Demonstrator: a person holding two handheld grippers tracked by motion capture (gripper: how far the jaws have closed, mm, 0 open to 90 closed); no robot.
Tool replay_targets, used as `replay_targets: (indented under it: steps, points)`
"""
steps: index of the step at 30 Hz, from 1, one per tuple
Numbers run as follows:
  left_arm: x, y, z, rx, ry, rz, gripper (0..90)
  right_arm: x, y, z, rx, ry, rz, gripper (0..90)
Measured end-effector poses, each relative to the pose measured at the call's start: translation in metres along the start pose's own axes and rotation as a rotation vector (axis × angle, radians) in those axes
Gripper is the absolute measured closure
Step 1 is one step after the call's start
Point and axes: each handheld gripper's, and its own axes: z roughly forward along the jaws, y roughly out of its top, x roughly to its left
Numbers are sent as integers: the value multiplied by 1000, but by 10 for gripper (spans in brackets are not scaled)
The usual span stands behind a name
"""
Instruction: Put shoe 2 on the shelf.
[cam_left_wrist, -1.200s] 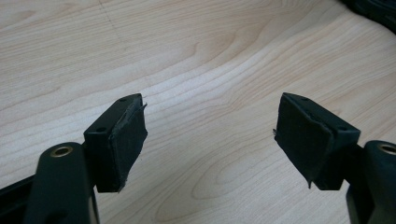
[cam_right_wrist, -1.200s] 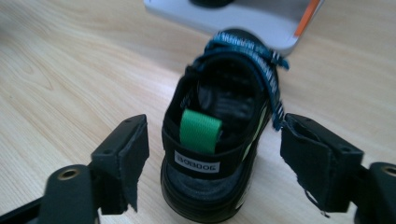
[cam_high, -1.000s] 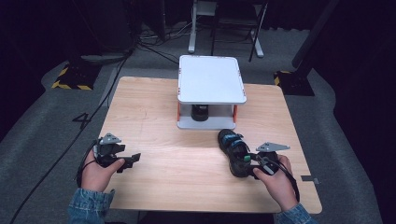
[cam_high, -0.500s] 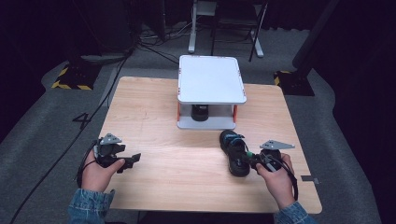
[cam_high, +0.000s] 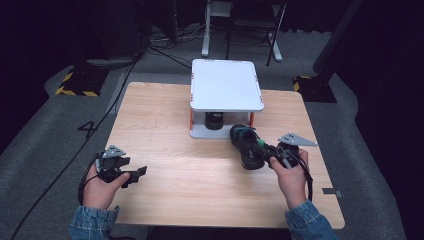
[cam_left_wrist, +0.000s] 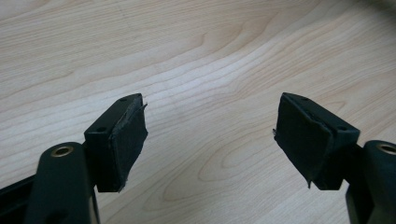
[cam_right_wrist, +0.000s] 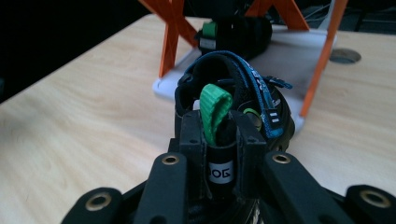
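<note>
A black shoe (cam_high: 246, 144) with blue trim and a green heel loop (cam_right_wrist: 214, 108) lies just in front of a white two-level rack (cam_high: 225, 85), toe toward it. My right gripper (cam_high: 265, 153) has just been closing and is now shut on the shoe's heel (cam_right_wrist: 220, 140), the loop sticking up between the jaws. A second black shoe (cam_high: 214, 120) sits on the rack's lower shelf (cam_right_wrist: 289, 51). Over bare wood near the table's front left, my left gripper (cam_high: 138, 173) is open, with nothing between its pads (cam_left_wrist: 126, 140).
The rack stands on orange legs (cam_right_wrist: 175, 35) at the back middle of the wooden table (cam_high: 165, 125). Beyond the table lie dark floor, cables and a chair base (cam_high: 240, 30). Open wood stretches between the two hands.
The right gripper moved in on the shoe's heel and closed on it, then shifted slightly up and toward the rack with the shoe. The left hand stayed put.
</note>
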Motion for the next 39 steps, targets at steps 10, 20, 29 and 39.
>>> replay_targets:
  steps: [10, 20, 29, 39]
  points:
    - [6, -11, -9, -3, 16, -27, 250, -10, 19, 66, -31, -102, 1, 774]
    - [11, -17, -14, -4, 24, -41, 250, -30, 4, 103, -49, -123, 26, 707]
    - [5, -13, -14, -9, 14, -24, 250, -18, 6, 86, -18, -124, -39, 338]
    - [3, -9, -7, 4, 1, -12, 250, -4, -15, 37, 116, -135, -102, 276]
